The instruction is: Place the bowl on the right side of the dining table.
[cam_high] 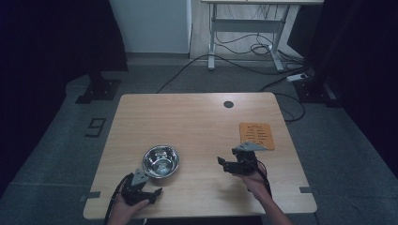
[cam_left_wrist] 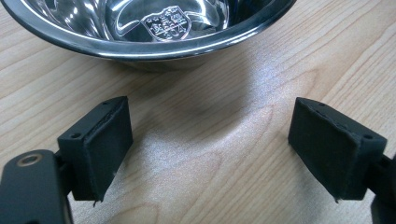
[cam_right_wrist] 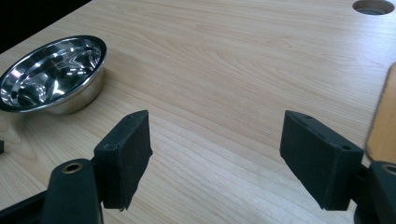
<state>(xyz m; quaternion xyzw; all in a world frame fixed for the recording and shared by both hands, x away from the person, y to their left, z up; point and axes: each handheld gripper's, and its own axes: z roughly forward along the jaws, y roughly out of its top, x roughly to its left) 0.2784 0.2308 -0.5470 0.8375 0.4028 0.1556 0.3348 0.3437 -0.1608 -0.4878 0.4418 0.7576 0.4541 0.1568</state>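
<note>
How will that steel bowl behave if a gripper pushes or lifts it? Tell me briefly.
The steel bowl looks thin and empty, so probably light and rigid. Its polished rim may slip between pads. Its narrow base on the smooth table suggests it slides or tips.

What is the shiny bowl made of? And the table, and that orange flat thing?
The bowl looks like polished steel: it mirrors the light and has a stamped mark inside. The table looks like pale wood, or a wood-print top; grain lines run across it. The orange flat thing looks matte and thin, maybe cardboard or cork; I cannot tell which.
</note>
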